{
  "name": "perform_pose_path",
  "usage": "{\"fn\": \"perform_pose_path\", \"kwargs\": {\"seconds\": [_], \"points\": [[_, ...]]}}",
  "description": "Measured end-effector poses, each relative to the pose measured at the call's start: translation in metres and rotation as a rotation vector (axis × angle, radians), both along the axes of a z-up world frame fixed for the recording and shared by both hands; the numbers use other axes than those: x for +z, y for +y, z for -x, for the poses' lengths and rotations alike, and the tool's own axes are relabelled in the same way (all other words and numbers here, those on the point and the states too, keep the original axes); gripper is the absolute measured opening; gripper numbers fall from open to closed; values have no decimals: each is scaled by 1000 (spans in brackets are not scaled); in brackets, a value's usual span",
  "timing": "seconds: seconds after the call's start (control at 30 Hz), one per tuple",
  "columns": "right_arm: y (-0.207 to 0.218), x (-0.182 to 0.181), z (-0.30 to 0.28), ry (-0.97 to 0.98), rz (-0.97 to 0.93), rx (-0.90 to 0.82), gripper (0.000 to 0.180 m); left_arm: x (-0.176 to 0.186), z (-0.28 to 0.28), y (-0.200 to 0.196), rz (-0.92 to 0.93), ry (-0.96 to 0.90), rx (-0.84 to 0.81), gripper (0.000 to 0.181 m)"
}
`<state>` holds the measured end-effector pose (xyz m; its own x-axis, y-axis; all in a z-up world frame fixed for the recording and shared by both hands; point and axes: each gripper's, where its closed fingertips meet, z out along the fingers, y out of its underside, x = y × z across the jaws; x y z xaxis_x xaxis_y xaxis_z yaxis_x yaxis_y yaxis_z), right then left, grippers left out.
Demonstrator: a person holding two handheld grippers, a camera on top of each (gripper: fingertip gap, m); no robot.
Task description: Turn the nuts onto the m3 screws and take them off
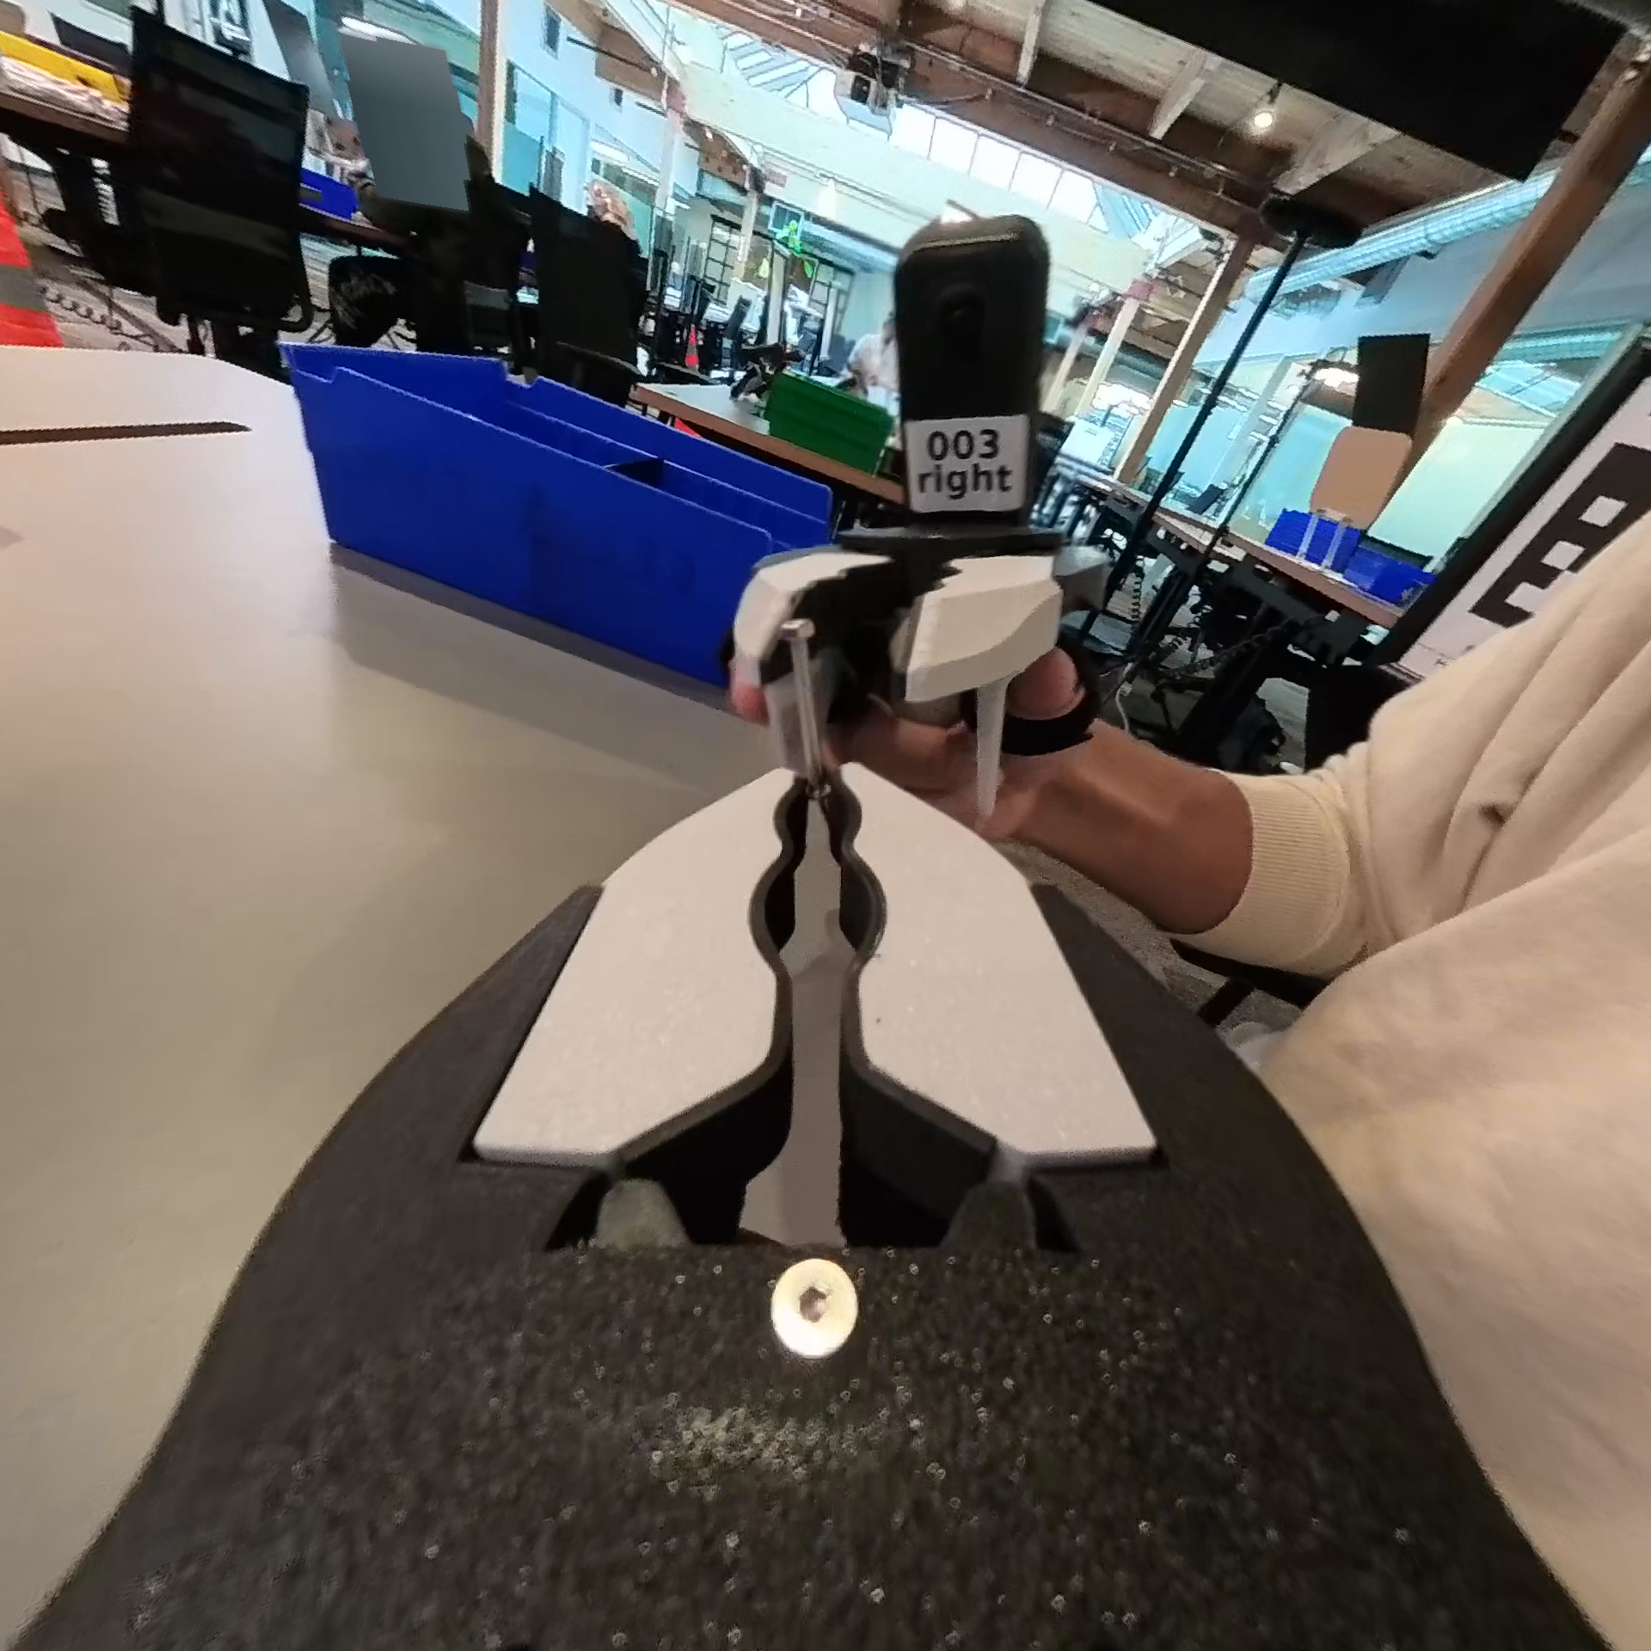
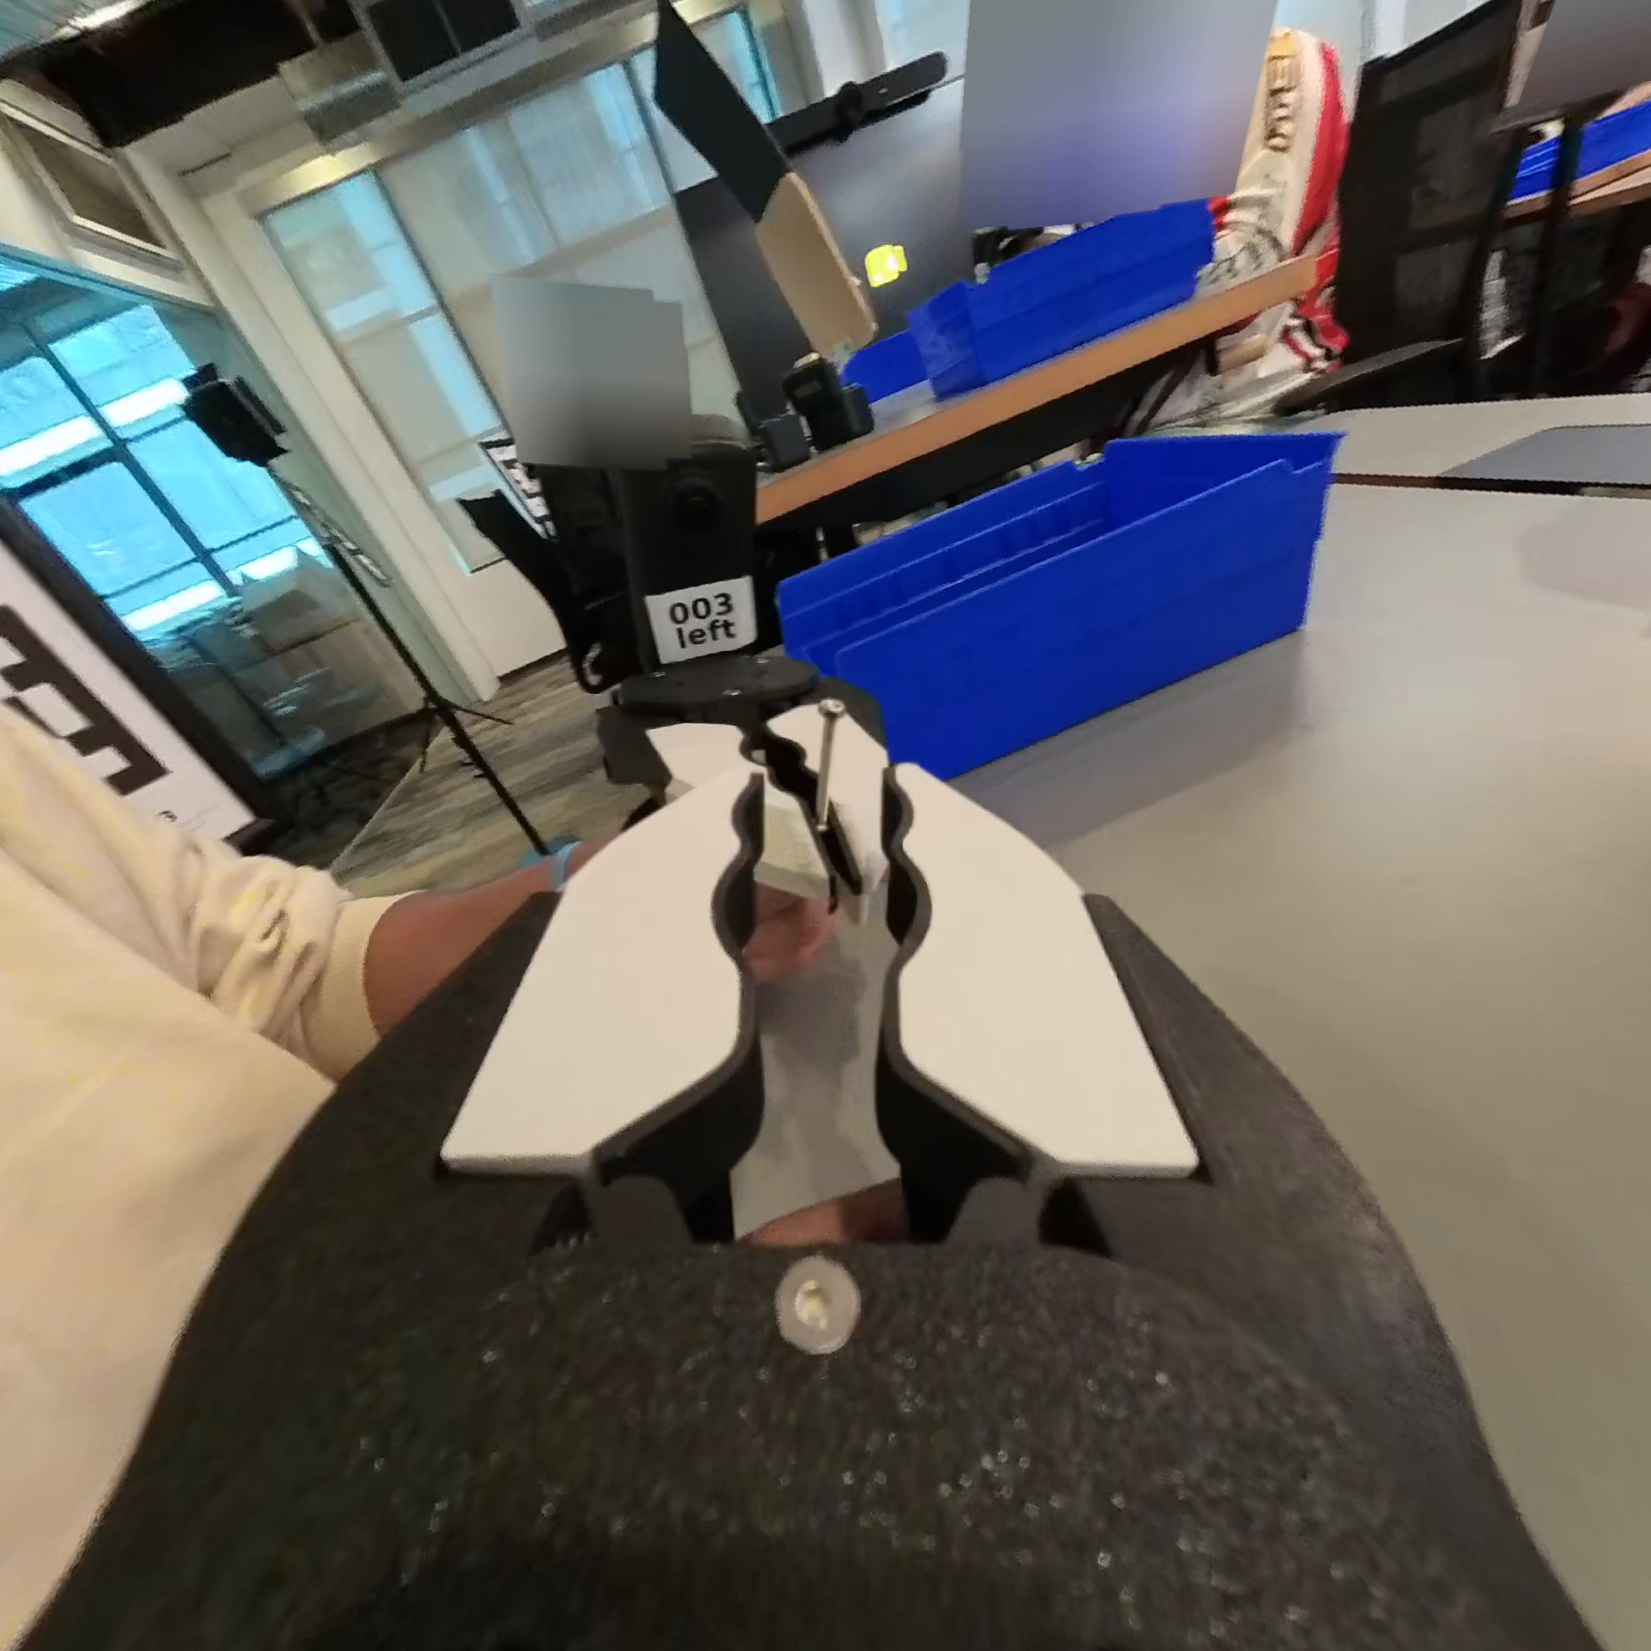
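Observation:
A long thin m3 screw (image 1: pixel 804 697) stands upright in the air, head up. My left gripper (image 1: pixel 815 795) is shut on its lower end. A tiny metal piece sits at the tips; I cannot tell if it is a nut. My right gripper (image 1: pixel 884 741) faces the left one and is open, with one finger (image 1: pixel 784 715) right behind the screw and the other finger (image 1: pixel 985 759) well apart. In the right wrist view the screw (image 2: pixel 826 768) stands in the gap of the open right gripper (image 2: pixel 822 786), with the left gripper (image 2: pixel 826 844) pinching it from below.
A blue plastic bin (image 1: pixel 536 509) stands on the grey table (image 1: pixel 179 759) beyond the grippers; it also shows in the right wrist view (image 2: pixel 1072 616). A person's forearm (image 1: pixel 1143 831) in a cream sleeve holds the right gripper. Chairs and other tables stand farther back.

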<state>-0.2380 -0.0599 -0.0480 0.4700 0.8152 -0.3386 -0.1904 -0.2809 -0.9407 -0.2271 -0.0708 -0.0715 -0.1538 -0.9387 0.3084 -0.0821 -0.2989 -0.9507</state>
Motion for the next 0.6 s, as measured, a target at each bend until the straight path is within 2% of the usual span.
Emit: {"fn": "perform_pose_path", "kwargs": {"seconds": [0.13,0.23,0.3,0.33,0.5,0.6], "points": [[6,1,0,-28,0,-89,30,-7,-2,5,-38,32,40,4],[13,1,1,-42,14,-140,23,-15,-6,10,-103,85,97,4],[17,0,1,-56,8,-176,11,-15,-8,9,-87,82,101,4],[17,0,3,-57,8,-173,6,-14,-8,9,-74,76,98,4],[17,-1,4,-10,22,-132,5,-15,-8,5,-81,71,80,4],[6,8,6,82,29,-8,5,-7,-7,-4,-64,38,20,4]]}}
